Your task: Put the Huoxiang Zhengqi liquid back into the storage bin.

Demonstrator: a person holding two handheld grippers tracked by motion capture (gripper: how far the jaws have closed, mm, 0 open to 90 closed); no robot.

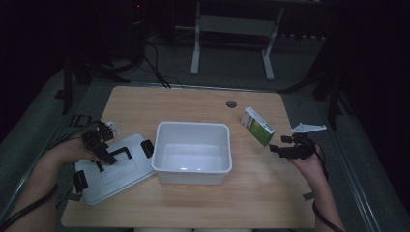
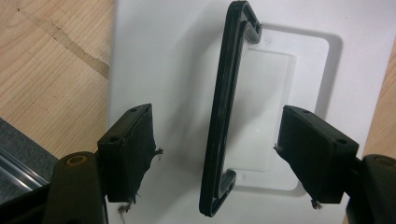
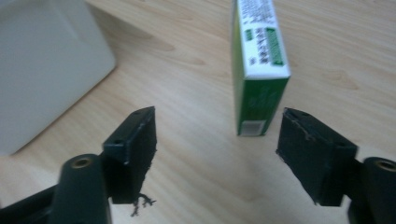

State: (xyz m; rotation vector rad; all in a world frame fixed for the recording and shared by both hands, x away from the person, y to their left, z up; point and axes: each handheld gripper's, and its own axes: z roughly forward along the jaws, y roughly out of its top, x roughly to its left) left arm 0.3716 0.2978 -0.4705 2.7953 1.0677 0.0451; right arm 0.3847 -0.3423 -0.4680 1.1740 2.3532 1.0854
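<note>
Item: a green-and-white rectangular cardboard box [image 1: 257,126], stood on edge on the light wooden tabletop [image 1: 193,104], to the right of the tub and just ahead of the right gripper. In the right gripper view the box [image 3: 259,70] is seen upright beyond the jaw tips, nearer the right-hand jaw, touched by neither.

Item: a white rectangular plastic tub [image 1: 192,152], open-topped, placed near the middle of the table. Its rounded corner [image 3: 46,70] is seen at the left of the right gripper view.

Item: a white plastic lid [image 1: 112,169] with black side clips, laid flat on the table to the left of the tub, its near-right corner close against the tub wall. A black bar handle [image 2: 226,107] is set over a shallow recess in the lid's top.

Item: the left gripper [image 1: 102,150], held over the lid. Its jaws are spread apart to either side of the handle, with clear gaps on both sides; nothing is grasped.

Item: the right gripper [image 1: 285,147], held at the table's right side, pointed toward the box. Its jaws are parted and nothing is gripped.
</note>
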